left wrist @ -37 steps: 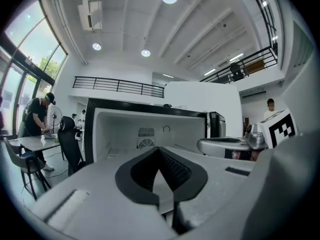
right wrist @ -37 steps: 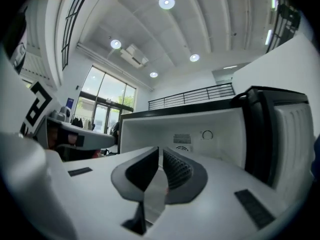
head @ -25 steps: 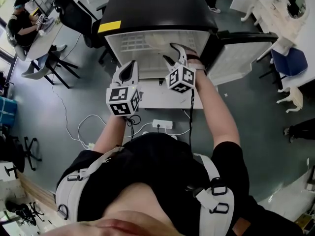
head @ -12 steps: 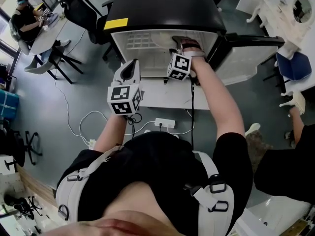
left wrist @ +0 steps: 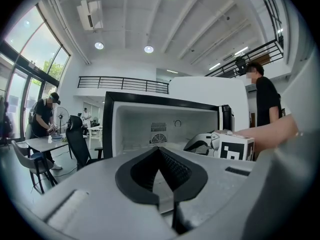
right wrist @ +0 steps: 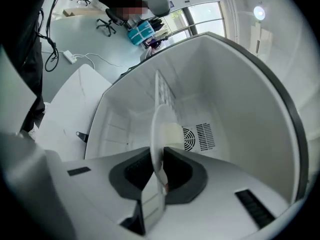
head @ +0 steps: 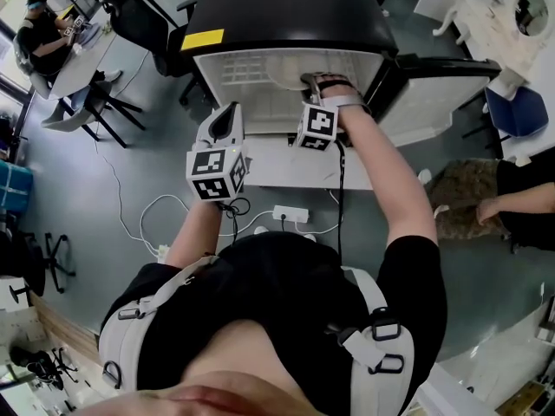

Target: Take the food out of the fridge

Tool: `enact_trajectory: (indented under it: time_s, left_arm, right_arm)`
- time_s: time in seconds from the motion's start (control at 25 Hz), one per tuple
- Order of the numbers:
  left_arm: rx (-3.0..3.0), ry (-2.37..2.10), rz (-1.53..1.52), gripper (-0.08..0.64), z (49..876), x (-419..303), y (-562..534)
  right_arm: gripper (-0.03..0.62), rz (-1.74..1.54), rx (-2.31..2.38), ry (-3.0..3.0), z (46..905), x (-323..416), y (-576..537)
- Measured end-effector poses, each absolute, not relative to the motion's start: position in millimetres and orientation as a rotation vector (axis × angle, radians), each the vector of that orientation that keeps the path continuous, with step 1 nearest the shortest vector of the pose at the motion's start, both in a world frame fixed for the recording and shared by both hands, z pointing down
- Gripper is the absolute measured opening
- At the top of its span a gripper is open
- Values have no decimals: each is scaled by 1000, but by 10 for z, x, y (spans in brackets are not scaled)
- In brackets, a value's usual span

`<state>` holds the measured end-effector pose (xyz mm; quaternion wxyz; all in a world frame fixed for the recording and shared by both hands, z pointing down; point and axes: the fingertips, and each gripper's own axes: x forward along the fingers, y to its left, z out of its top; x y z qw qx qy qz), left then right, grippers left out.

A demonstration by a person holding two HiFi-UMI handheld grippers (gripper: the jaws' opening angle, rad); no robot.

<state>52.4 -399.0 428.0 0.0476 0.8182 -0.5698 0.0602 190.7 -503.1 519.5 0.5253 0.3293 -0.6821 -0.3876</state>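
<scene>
- While it hangs before the fridge's (head: 286, 11) open front, the left gripper (head: 227, 115) has jaws pressed together, empty; bare floor (head: 130, 189) lies leftward;
- right gripper (right wrist: 159, 156) inside the compartment, jaws closing on the white plate's (right wrist: 160, 126) rim; side walls well apart.

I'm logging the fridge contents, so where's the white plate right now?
In the right gripper view, the white plate shows edge-on between the closing jaws of the right gripper, inside the fridge near its back vent.
</scene>
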Motion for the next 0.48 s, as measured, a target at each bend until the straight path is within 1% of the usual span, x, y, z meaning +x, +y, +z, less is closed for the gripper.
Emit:
enact_trajectory:
  time_s: [0.08,0.24,0.48]
  left_arm:
    - [2506,-1725,184,2,4285,566,-3981]
    - [2526,-1700,186,2,4297,646,-3970]
    - [2551,-1677,171,2,4264,733,-3948]
  right_arm:
    - [40,-951,783,-1649,5157,1896,-4911]
    - [28,-1015,763,-1642,5077,1893,-4704]
    - [26,-1089,800,-1687,4863,1848,-4392]
